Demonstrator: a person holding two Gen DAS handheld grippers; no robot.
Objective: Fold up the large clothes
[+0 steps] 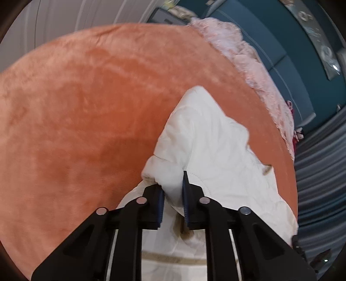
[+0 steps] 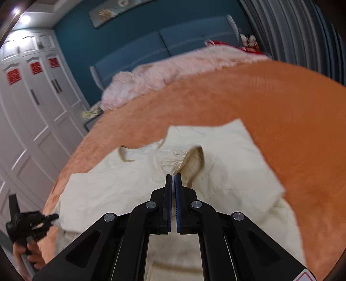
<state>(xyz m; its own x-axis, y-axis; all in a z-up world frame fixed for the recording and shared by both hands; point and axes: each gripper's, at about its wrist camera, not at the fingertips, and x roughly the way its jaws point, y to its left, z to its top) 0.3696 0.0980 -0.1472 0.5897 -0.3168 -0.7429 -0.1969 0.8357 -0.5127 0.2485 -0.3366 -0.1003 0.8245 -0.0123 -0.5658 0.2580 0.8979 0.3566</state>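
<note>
Cream quilted cloth fills the near part of both views: a padded jacket [image 2: 121,190] lies spread on an orange plush bedspread [image 2: 292,129], its crinkled, lightly stitched shell showing a tan lining at the neck opening and at a small fold on its left. In the right wrist view the right gripper [image 2: 173,176] has its blue-padded jaws pressed together on a thin pinch of the jacket's edge just beside that tan-lined opening, the garment's long axis running from the camera away toward the head of the bed, with a squared flap reaching farthest out on the right. In the left wrist view the left gripper [image 1: 173,183] has its jaws clamped on a thick, puffy bundle of the same jacket [image 1: 205,140], the cloth bulging between the pads and rising to a rounded peak beyond them. The left gripper also shows at the lower left edge of the right wrist view, held in a bare hand [image 2: 28,253] beside the jacket's hem. Beyond the bedspread's velvety nap lies a rumpled pink fluffy blanket [image 2: 173,71] against a teal padded headboard [image 2: 194,43]. White panelled wardrobe doors [image 2: 36,103] with red paper cut-outs stand to the left, grey pleated curtains [image 2: 292,28] to the right, and a framed picture [image 2: 116,10] hangs on the teal wall.
</note>
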